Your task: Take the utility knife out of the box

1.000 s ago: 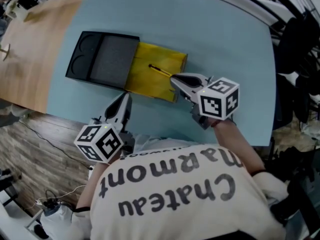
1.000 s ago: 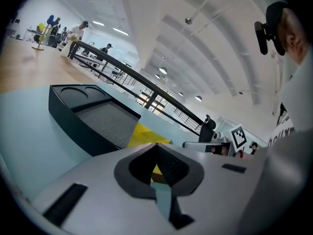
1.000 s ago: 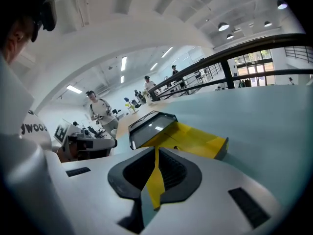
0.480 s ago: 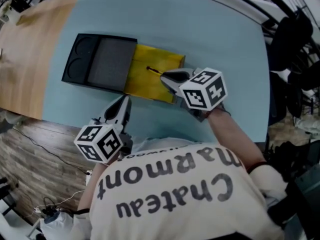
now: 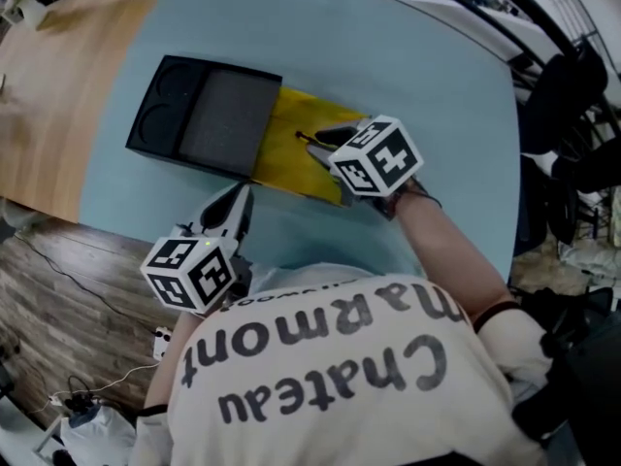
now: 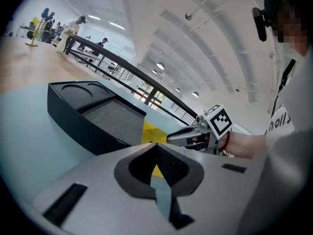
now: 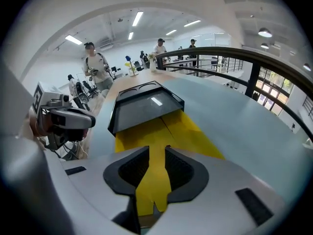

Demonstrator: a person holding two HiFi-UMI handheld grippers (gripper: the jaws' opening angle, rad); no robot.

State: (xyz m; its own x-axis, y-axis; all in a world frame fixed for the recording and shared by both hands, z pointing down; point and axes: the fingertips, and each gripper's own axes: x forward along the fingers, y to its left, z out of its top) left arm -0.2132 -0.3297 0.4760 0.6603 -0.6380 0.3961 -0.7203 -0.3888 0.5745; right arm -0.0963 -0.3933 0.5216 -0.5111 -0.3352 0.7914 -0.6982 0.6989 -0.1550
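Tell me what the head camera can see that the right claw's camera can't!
Only the head view shows the person's white shirt with big letters and the right arm. Only the right gripper view shows people standing far back, ceiling lights and a dark railing. Both show the black box, its yellow tray, the blue table and the left claw.

A pale blue table (image 5: pixel 427 76) is edged by a wooden strip (image 5: pixel 58 85); cables (image 5: pixel 73 396) are strewn over the floor (image 5: pixel 49 289).
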